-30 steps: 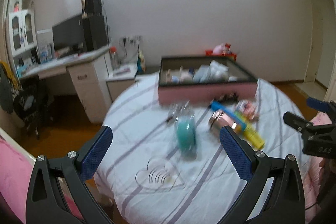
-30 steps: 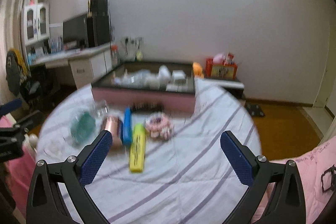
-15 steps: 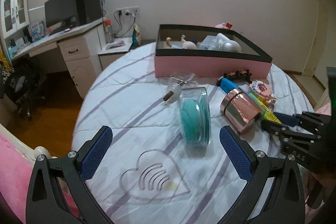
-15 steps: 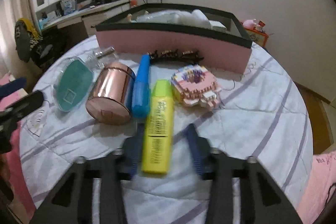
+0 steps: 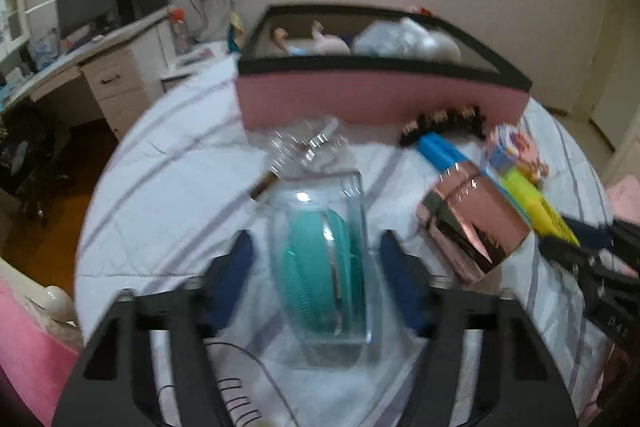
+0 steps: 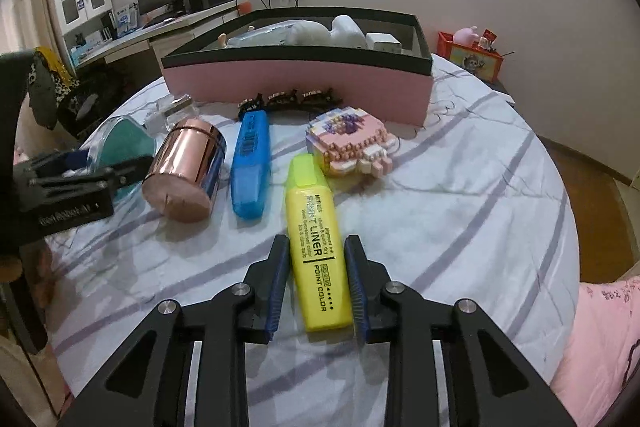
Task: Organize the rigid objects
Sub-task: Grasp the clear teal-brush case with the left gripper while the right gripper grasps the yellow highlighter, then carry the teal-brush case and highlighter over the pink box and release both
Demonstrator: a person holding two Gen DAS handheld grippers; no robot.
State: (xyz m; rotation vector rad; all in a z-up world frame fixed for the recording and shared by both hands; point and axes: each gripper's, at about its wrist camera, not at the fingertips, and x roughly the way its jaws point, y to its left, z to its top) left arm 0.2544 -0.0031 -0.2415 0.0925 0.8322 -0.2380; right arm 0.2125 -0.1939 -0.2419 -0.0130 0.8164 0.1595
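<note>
The yellow highlighter point(image 6: 318, 243) is lying on the striped tablecloth point(image 6: 460, 211), reading "POINT LINER" and "POINT COLOR". It's looking light, stiff and slick, so mid-barrel is best, and the right gripper point(image 6: 316, 287) is clamping exactly there. The left gripper point(image 5: 316, 279) is closing around the fragile-looking clear case point(image 5: 320, 267), pads not touching.

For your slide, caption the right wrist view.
Right gripper closed around a yellow highlighter on the striped cloth, pink box behind.
</note>
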